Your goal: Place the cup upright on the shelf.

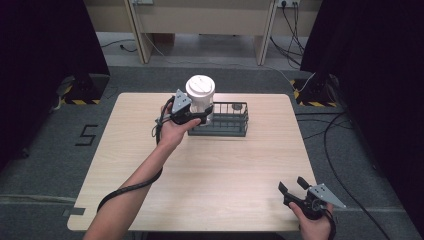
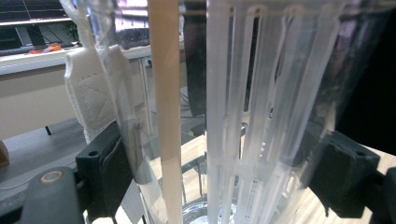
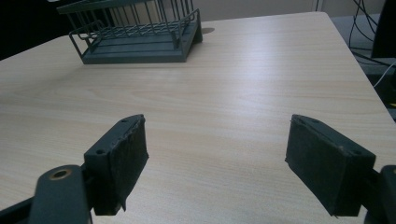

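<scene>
My left claw (image 1: 197,116) was clamped on a tall clear ribbed plastic tumbler with a white lid (image 1: 201,98), pads pressed against its two sides. The tumbler stood upright, its long axis vertical and its lid facing up, at the left end of a dark grey wire rack (image 1: 227,121) near the far edge of the pale wooden surface (image 1: 220,170). From the high view I could not tell whether its base touched the rack or hung just above it.

The left claw view gave what the high one could not: the tumbler's see-through fluted wall (image 2: 252,107), a white strap (image 2: 91,93) hanging down its side, and a pale straw-like stick (image 2: 166,112) running nearly top to bottom inside.

My right claw (image 1: 295,188) sat near the surface's near right corner, well apart from the rack, jaws spread wide and holding nothing. Its own view showed bare wood between the pads (image 3: 123,161) and the rack (image 3: 135,35) beyond, with no tumbler in sight.
</scene>
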